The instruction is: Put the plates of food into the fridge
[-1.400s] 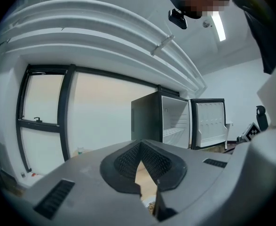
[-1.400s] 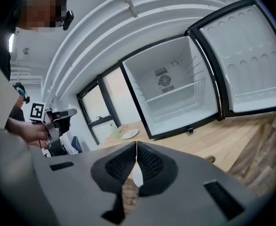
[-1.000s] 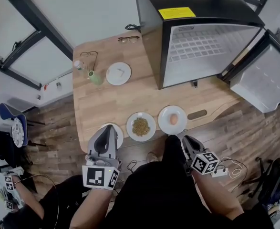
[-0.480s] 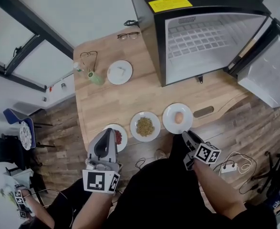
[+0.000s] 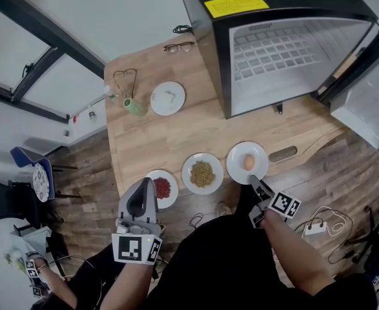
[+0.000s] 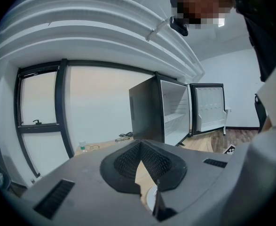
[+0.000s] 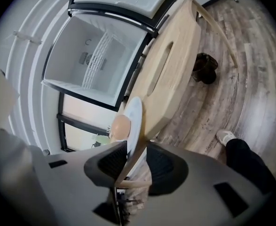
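Three plates of food line the near edge of the wooden table (image 5: 176,137): red food (image 5: 162,188), brownish grains (image 5: 202,173), and an egg (image 5: 247,162). My right gripper (image 5: 254,179) is at the egg plate's near rim. In the right gripper view the egg plate (image 7: 134,119) stands edge-on and its rim and the table edge lie between the jaws of the right gripper (image 7: 137,147). The jaws have just been closing, with a gap still showing. My left gripper (image 5: 148,182) hovers near the red plate; its left gripper (image 6: 141,143) tips meet, holding nothing.
The black fridge (image 5: 273,50) stands open at the table's far right, with its door (image 5: 370,108) swung out over the floor. A fourth plate (image 5: 168,98), a green cup (image 5: 132,106) and two pairs of glasses (image 5: 179,46) lie at the back. A shoe (image 7: 204,68) sits on the floor.
My right gripper has moved forward to the egg plate's near rim and has rolled. The left gripper has stayed by the red plate.
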Tool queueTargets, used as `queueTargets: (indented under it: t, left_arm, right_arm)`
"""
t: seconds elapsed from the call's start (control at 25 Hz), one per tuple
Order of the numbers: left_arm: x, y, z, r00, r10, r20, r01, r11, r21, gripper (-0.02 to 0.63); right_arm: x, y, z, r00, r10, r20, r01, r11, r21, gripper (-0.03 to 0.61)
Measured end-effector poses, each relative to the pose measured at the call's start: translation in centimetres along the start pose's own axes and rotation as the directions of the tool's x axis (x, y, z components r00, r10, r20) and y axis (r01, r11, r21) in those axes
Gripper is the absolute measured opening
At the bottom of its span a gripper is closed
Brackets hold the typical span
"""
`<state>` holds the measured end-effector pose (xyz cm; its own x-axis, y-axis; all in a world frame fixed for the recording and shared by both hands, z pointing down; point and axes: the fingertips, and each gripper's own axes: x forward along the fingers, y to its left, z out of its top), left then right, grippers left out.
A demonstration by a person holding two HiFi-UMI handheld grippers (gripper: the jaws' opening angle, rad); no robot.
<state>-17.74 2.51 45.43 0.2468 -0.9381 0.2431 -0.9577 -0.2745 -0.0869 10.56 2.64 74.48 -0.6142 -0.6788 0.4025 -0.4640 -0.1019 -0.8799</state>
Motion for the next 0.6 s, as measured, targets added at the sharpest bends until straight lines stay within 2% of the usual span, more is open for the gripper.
queueTargets:
  t: [0.16,0.28,0.48,0.6]
  left_arm:
    - [0.5,-0.1,0.1,1.000,-0.008,0.006,0.008,1.000,-0.004,0.003]
    - [0.9,-0.1,0.2,1.000,-0.014,0.012,0.014,1.000,-0.012,0.003]
    - [1.5,-0.1,0.5,0.999,-0.029,0.029,0.030,0.999,-0.018,0.003]
    - [1.7,-0.1,0.6,0.999,-0.036,0.033,0.036,0.999,-0.024,0.003]
  right_arm:
    - [-0.5,0.8,0.2,1.000,0.013,0.022,-0.013,1.000,0.015,0.062]
    - [-0.9,1.6,0.5,0.998,0.038,0.044,-0.041,0.997,0.072,0.034]
    - [-1.6,2.6,1.5,0.995,0.068,0.072,-0.076,0.990,0.116,0.032]
    - [-2.1,3.3,2.5,0.993,0.076,0.091,-0.084,0.992,0.092,0.032]
